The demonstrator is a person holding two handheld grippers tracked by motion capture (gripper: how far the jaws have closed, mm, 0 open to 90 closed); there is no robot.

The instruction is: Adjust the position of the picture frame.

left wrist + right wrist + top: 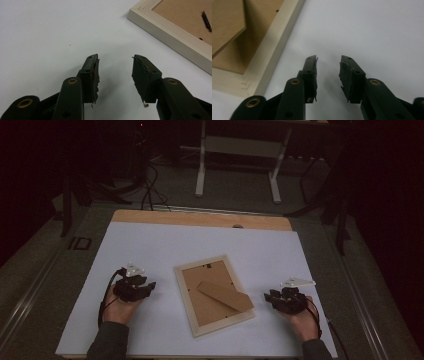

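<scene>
High view: a picture frame point(214, 295) lies face down at the middle of the white sheet point(150, 245), its brown backing board and fold-out stand point(225, 296) facing up. The left gripper point(148, 286) rests on the sheet to the frame's left, the right gripper point(268, 297) to its right, both near it but apart from it. Each stands part-open with nothing between its jaws. Judged step: approach, before any contact. The next move likely calls for bringing one gripper to a frame edge or the stand, jaws set narrow enough to pinch the thin part.
</scene>
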